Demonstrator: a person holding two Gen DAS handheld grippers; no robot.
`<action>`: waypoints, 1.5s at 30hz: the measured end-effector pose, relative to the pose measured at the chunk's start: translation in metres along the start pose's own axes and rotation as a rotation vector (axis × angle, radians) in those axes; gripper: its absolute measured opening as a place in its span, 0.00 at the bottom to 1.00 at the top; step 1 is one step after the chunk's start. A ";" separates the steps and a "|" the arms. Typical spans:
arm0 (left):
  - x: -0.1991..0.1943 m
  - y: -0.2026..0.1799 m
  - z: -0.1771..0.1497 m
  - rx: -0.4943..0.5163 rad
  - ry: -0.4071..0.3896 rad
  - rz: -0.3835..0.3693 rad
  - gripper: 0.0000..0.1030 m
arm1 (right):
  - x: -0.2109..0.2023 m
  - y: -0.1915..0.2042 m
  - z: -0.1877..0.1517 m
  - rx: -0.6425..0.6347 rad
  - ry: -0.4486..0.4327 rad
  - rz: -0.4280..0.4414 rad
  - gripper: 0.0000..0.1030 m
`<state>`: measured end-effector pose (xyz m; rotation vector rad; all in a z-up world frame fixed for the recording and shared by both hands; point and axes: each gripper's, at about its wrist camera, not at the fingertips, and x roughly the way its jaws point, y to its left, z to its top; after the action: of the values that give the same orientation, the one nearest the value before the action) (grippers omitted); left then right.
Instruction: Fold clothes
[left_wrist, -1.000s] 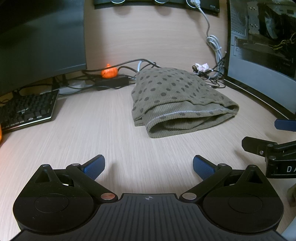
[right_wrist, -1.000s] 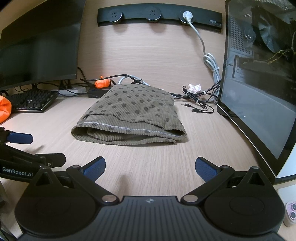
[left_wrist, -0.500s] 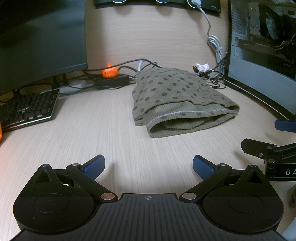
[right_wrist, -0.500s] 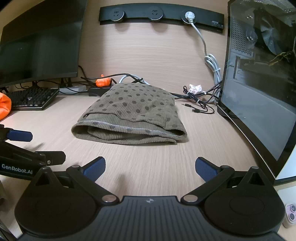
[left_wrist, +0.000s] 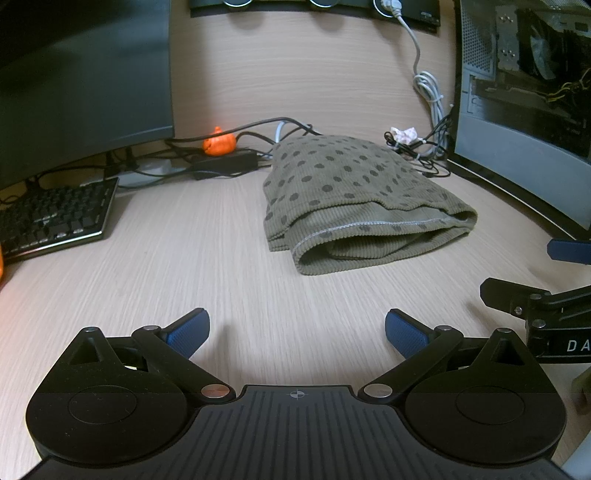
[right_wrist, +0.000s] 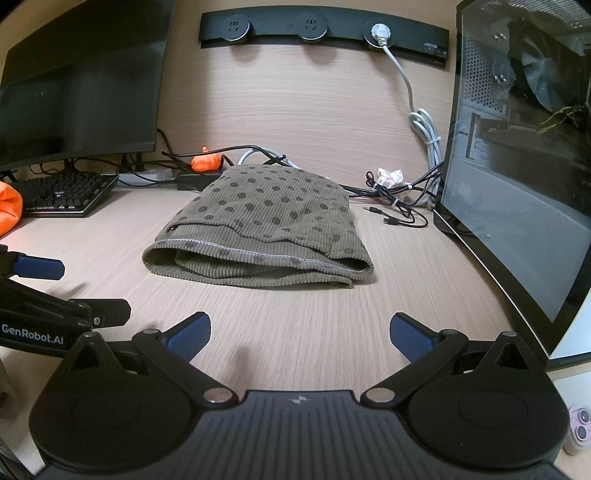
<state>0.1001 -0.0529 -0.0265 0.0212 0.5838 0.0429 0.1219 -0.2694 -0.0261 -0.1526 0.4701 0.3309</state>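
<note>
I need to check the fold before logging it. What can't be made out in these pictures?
- Folded polka-dot garment: inner layers and far edge hidden by its own top layer, both views.
- Phone: cut off by the right wrist view's edge.
- Olive object: cut off by the left wrist view's edge; unidentifiable.

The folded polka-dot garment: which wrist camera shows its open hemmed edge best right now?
The right wrist view. There the folded garment lies nearly centred, its stitched hem and stacked layers facing the camera along the whole front. The left wrist view shows the garment off to the right at an angle, its left side edge nearest; the hem is visible but slanted.
</note>
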 end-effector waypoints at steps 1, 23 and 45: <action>0.000 0.000 0.000 -0.001 -0.002 -0.001 1.00 | 0.000 0.000 0.000 0.000 -0.001 -0.001 1.00; -0.011 -0.013 0.000 0.068 -0.051 0.061 1.00 | 0.000 -0.005 0.001 0.027 0.006 0.023 1.00; -0.013 -0.012 0.007 0.056 0.009 0.012 1.00 | -0.008 -0.028 0.004 0.203 0.171 0.096 1.00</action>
<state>0.0934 -0.0658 -0.0132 0.0787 0.5936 0.0380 0.1263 -0.2975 -0.0167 0.0399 0.6783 0.3635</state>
